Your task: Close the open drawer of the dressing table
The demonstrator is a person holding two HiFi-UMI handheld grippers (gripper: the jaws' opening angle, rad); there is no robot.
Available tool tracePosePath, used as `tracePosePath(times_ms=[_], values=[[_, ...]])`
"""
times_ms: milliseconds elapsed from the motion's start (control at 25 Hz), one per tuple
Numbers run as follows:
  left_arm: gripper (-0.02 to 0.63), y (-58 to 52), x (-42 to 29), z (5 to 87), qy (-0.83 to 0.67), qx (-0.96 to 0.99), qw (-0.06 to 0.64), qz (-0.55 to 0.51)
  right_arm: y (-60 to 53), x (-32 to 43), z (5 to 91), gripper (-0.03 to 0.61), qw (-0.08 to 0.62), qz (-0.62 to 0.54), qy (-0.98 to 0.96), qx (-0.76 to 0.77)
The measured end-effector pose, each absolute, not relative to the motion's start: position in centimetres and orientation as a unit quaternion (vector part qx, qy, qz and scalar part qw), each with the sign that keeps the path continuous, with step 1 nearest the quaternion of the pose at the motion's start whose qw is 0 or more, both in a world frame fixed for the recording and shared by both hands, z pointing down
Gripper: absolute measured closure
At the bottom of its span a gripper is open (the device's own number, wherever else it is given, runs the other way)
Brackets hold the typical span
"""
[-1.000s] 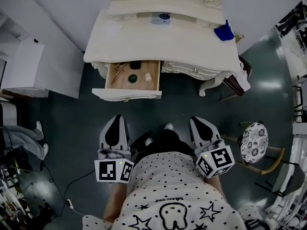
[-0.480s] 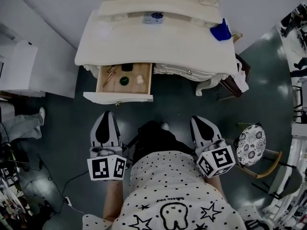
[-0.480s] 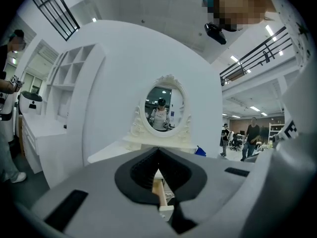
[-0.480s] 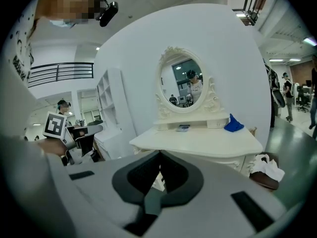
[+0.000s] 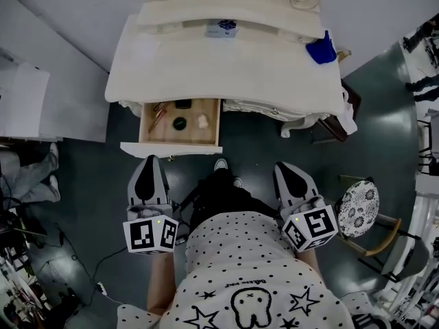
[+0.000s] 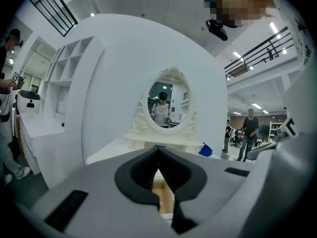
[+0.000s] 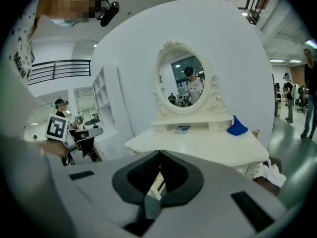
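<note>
The cream dressing table stands ahead of me, its left drawer pulled out. The wooden inside shows several small items. My left gripper is shut and empty, its tips just short of the drawer's white front. In the left gripper view the gripper points at the table, and the drawer's wood shows through the jaw gap. My right gripper is also shut and empty, in front of the table's right half near its curved leg. In the right gripper view the gripper faces the tabletop and oval mirror.
A blue cloth and a small box lie on the tabletop. A stool with a patterned seat stands to the right, a white cabinet to the left. Another person's legs and floor cables are at left.
Both grippers and I have moved forward toward the dressing table. The open drawer's front now sits just ahead of the left gripper's tips. Both stay shut.
</note>
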State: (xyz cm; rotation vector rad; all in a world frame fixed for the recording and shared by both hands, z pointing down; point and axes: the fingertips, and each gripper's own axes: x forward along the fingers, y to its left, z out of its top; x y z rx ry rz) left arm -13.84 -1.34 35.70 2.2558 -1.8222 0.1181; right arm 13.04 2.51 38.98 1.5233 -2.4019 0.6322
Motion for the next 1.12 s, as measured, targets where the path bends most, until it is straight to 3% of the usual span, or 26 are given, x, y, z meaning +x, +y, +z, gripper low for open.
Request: tracePosePath(times_ms=[600,1040,1120], values=[[0.6,-8.2,-18.0,42.2,-0.597,0.775,0.173,0.112,-3.0,10.8,39.9,0.569,0.136,0.24,-0.798,0.536],[0.593,-1.6,-20.5,58.6,-0.549,0.716,0.331,0.275,-3.1,10.6,42.9,0.569,0.172,0.285,-0.792,0.512],[0.526,-0.2,-20.5,62.2,-0.528,0.704,0.372,0.294,-3.1,10.4,43.4,0.569,0.176,0.291,-0.793,0.506]])
